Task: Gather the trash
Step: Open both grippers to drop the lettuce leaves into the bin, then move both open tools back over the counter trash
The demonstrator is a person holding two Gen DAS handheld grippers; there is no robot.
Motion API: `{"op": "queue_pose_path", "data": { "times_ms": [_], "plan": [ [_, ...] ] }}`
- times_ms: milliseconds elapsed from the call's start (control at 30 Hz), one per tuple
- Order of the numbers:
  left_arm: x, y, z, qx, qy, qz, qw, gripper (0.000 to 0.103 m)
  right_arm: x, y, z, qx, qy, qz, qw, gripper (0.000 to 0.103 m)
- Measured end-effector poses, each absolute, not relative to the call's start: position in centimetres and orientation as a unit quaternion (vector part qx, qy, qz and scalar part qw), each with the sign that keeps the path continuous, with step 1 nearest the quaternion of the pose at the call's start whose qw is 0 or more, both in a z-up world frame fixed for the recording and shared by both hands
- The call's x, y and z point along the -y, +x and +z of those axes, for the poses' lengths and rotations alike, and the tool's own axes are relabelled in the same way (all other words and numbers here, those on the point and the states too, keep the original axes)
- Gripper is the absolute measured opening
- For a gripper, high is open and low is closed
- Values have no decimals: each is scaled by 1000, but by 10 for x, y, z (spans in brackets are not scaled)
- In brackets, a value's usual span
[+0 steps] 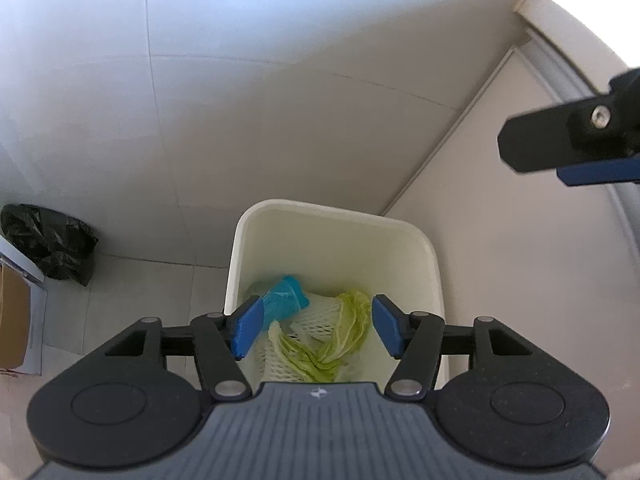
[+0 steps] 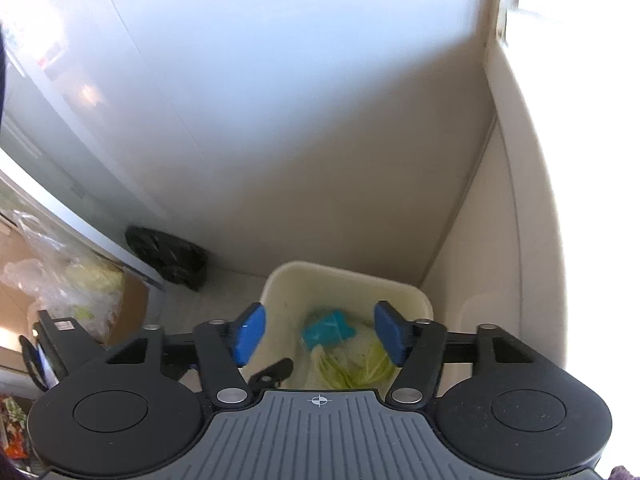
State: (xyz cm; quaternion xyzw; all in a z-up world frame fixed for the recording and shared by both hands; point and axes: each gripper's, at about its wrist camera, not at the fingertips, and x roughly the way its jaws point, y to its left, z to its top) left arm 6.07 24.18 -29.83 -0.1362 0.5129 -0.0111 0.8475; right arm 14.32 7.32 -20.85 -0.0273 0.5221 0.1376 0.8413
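A cream plastic bin (image 1: 256,240) (image 2: 280,292) stands on the floor in a wall corner. Inside lie green cabbage leaves (image 1: 352,320) (image 2: 360,368), white foam netting (image 1: 316,320) and a crumpled teal wrapper (image 1: 284,300) (image 2: 326,328). My left gripper (image 1: 318,328) hangs above the bin mouth, blue pads apart, nothing between them. My right gripper (image 2: 320,334) also hovers over the bin, open and empty. In the left wrist view part of the right gripper's black finger (image 1: 560,140) shows at the upper right.
A black trash bag (image 1: 52,240) (image 2: 168,256) sits on the tiled floor left of the bin. A cardboard box (image 1: 12,320) lies at the far left. Clear plastic bags with greens (image 2: 68,284) lie left in the right wrist view. Walls close in behind and to the right.
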Motion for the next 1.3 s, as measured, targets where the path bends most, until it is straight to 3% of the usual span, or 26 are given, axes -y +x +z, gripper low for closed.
{"op": "queue_pose_path", "data": {
  "times_ms": [100,400,700,933,1300],
  "plan": [
    [-244,58,-284,-509,-126,-14,851,67,-70,131,-190,-500,-17,143,854,78],
    [-242,52,-241,-500,-89,-23,861,84,-37,85,-116,-393,-9,136,909,97],
    [-216,52,-181,-470,-49,-46,880,97,20,30,-61,-298,6,72,952,103],
    [-175,59,-132,-425,-13,-87,901,100,77,-14,-40,-243,-15,37,969,103],
    [-97,68,-86,-375,22,-158,913,102,164,-48,-40,-228,6,-82,970,103]
  ]
}}
